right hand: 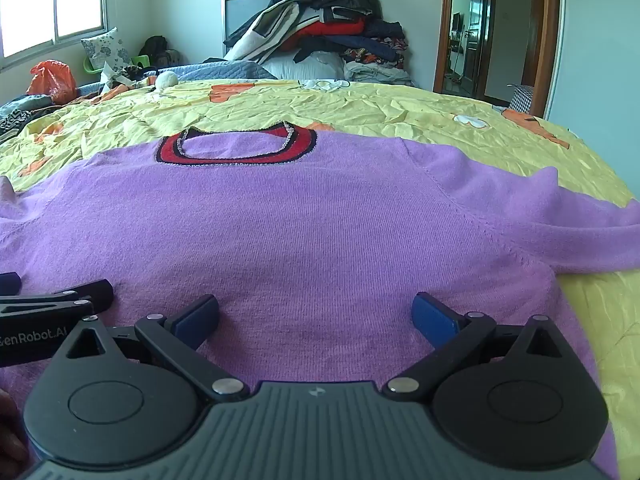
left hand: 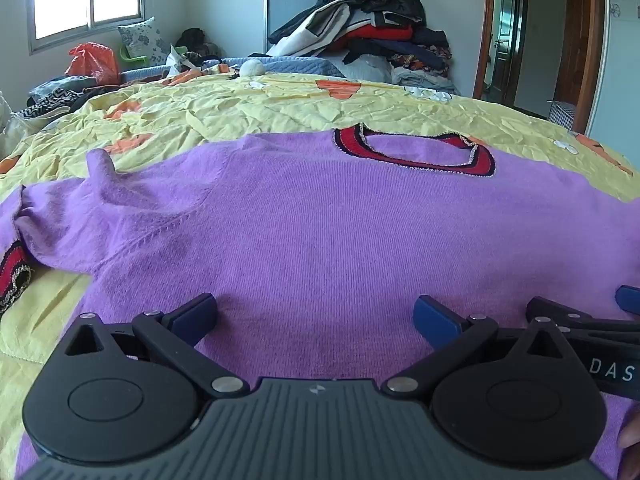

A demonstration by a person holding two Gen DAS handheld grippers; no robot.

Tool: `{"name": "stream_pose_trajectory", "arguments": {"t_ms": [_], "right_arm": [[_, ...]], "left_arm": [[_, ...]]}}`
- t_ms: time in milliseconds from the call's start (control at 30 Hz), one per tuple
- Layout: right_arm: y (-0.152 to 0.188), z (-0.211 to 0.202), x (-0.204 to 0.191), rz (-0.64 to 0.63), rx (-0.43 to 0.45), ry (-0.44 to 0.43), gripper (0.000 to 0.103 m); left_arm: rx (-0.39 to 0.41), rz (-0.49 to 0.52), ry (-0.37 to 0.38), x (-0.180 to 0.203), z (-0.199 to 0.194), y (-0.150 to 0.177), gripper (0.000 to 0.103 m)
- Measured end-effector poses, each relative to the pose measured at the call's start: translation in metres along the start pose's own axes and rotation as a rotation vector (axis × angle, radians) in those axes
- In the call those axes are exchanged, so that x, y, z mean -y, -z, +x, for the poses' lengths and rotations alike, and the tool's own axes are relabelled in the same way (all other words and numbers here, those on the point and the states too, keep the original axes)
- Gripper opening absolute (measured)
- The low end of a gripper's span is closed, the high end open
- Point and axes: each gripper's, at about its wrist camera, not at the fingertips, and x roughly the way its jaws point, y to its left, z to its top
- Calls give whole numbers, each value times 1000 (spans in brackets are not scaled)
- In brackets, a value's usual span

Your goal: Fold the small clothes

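Note:
A small purple knit sweater point(left hand: 320, 216) lies spread flat on a yellow bedspread point(left hand: 240, 112), its red and dark collar point(left hand: 416, 152) at the far side. The left sleeve point(left hand: 60, 216) bunches at the left, its striped cuff point(left hand: 14, 276) at the frame edge. In the right wrist view the same sweater point(right hand: 304, 220) shows its right sleeve point(right hand: 592, 236) stretched out to the right. My left gripper point(left hand: 316, 314) hovers open over the lower body of the sweater, nothing between its blue pads. My right gripper point(right hand: 316, 314) stands open beside it, also empty.
A tall heap of clothes point(left hand: 372, 28) is stacked at the head of the bed, with a blue quilt point(left hand: 288, 66) and a white ball point(left hand: 252, 68) near it. An orange bag point(left hand: 94, 62) and a cushion point(left hand: 144, 42) sit under the window. An open doorway point(left hand: 508, 36) is at the right.

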Motion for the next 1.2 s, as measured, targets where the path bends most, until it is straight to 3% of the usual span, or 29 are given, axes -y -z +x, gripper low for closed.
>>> {"name": "stream_pose_trajectory", "arguments": {"t_ms": [100,333,400,533,800,1200], "right_arm": [[0,0,-1,-1,-4,1,103],[-4,1,-2,-23,-20,0,103],[-12,-5,1,-31,-23,12,103],[-17,-42,2,-37,2,4,103],[-23,-110,16,27,0,4,103],[7,-189,12,59,28,-36,103]], "left_arm": [[33,-3,3,-2,0,0,103],[2,49,-9,1,0,-5,103],[13,70,-42,6,-14,-10,103],[63,33,-65,6,-56,-15,103],[40,14,-57,8,-121,-3,103],[42,39,-86,6,-199,27,103]]}}
